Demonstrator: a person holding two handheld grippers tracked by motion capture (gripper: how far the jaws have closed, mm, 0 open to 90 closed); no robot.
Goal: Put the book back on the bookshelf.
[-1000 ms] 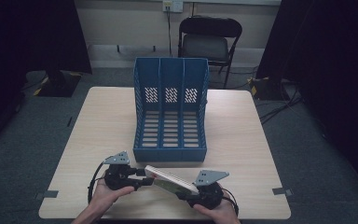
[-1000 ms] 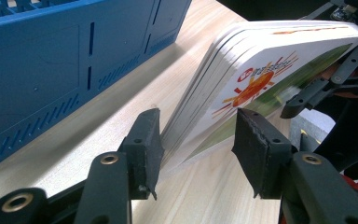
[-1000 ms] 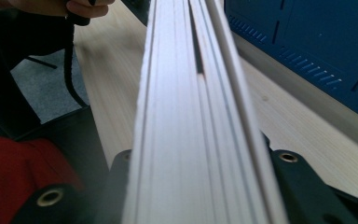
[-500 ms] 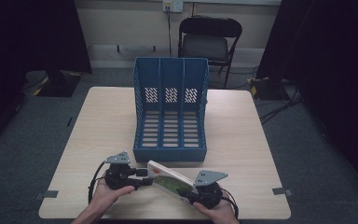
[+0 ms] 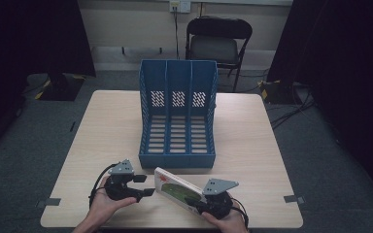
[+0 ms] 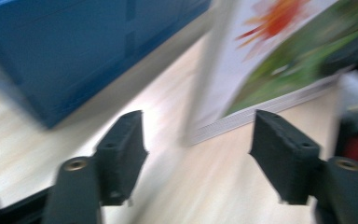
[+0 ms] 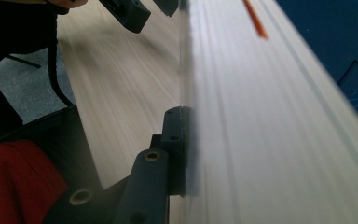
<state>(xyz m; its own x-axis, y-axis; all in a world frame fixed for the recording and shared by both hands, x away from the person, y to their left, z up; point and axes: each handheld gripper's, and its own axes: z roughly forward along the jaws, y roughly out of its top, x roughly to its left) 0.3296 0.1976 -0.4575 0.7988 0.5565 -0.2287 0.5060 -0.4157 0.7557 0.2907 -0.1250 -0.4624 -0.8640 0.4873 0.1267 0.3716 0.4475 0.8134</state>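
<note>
I had the book (image 5: 178, 191) near the tabletop's front edge, pinched at its end by my right gripper (image 5: 212, 204). Thin, stiffish, slick cover, it looked light. Left gripper (image 5: 143, 187) jaws spread beside its free corner, the next hold.

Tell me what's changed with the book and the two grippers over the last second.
The book, flatter a second ago, has been tipped up onto its long edge by the right gripper, which stays clamped on its near end. The left gripper is still open beside the book's far corner, not holding it, and has barely shifted. The blue file rack and the table are as they were.
</note>
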